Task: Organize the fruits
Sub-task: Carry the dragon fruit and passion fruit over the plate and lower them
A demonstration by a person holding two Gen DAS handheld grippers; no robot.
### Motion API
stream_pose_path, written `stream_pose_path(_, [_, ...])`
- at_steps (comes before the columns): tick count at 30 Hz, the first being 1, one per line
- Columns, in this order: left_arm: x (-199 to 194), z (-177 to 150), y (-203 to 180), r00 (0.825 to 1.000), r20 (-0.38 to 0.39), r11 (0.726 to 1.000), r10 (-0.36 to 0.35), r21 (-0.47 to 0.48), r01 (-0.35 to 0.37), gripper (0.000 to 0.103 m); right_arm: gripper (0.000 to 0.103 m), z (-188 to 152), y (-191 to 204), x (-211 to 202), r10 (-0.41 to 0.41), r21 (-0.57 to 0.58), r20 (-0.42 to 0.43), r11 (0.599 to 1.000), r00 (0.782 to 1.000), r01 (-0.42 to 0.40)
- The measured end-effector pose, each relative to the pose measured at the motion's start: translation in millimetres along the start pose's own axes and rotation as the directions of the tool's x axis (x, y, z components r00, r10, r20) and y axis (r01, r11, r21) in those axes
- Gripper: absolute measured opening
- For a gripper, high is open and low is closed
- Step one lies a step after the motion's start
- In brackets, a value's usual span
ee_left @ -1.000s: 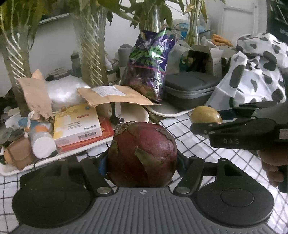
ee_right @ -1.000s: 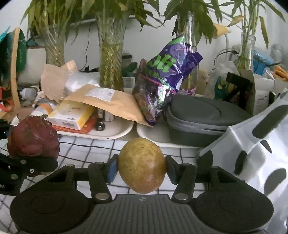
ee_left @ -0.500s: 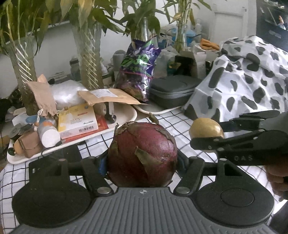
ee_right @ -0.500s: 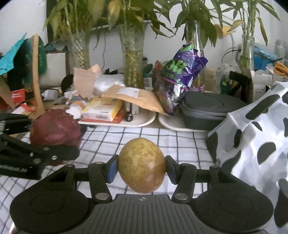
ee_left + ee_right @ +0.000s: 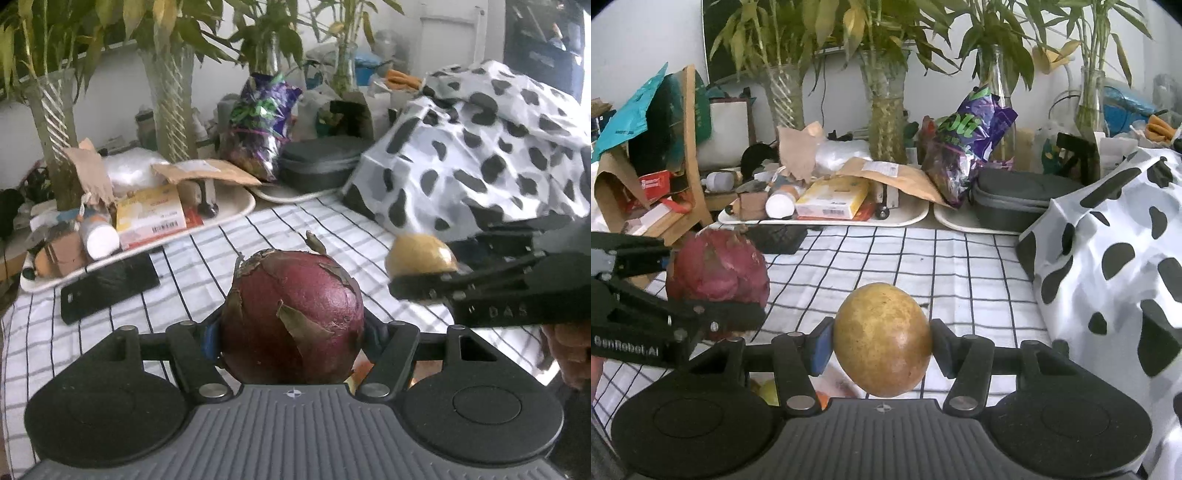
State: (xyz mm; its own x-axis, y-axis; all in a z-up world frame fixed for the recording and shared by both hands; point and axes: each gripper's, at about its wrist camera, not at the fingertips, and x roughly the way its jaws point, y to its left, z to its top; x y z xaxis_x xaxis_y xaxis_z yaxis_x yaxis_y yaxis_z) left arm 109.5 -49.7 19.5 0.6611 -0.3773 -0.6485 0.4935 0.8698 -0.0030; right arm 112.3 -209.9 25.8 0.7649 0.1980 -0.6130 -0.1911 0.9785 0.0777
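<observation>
My left gripper (image 5: pixel 291 339) is shut on a dark red dragon fruit (image 5: pixel 291 325) and holds it above the checked tablecloth (image 5: pixel 207 258). My right gripper (image 5: pixel 881 341) is shut on a yellow-brown oval fruit (image 5: pixel 882 338), also held in the air. In the left wrist view the right gripper (image 5: pixel 424 275) shows at the right with the yellow fruit (image 5: pixel 419 254). In the right wrist view the left gripper (image 5: pixel 716 288) shows at the left with the dragon fruit (image 5: pixel 718 269). Bits of yellow and orange fruit (image 5: pixel 768 391) show below the right gripper, mostly hidden.
A white tray (image 5: pixel 908 218) at the back holds boxes, a bottle and a brown envelope. A black flat object (image 5: pixel 107 286) lies on the cloth in front of it. A grey case (image 5: pixel 1015 199), a purple bag (image 5: pixel 967 136), plant vases and a cow-print cloth (image 5: pixel 1108 258) at the right surround the cloth.
Both grippers have drawn back and up from the cluttered back of the table, each still holding its fruit. More of the checked cloth now shows in front of them.
</observation>
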Motion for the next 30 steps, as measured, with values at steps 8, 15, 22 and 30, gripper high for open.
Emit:
stream_pose_path(8, [-0.4,-27.5,-20.3,0.990,-0.107,0.996,-0.089,-0.021,0.087,0.067,0.057,-11.0,4.2,-17.2,-0.004,0.021,0.002,1.000,1.000,0.004])
stream_pose_path(15, [11.7,-41.7,-25.5,0.974,-0.201,0.995,-0.102,-0.041,0.096,0.067,0.057,-18.9,8.5,-25.2,-0.004,0.011,-0.007,1.000,1.000,0.004])
stream_pose_path(22, [19.8,-45.2,-29.3,0.965,-0.238,0.994,-0.112,-0.035,0.107,0.077,0.057,-23.5,10.2,-29.0,-0.001,0.007,-0.014,1.000,1.000,0.001])
stream_pose_path(30, [12.4,-38.9,-23.2,0.966,-0.220,0.989,-0.135,-0.082,0.120,0.084,0.057,-25.8,5.5,-32.3,-0.005,0.037,-0.017,0.999,1.000,0.006])
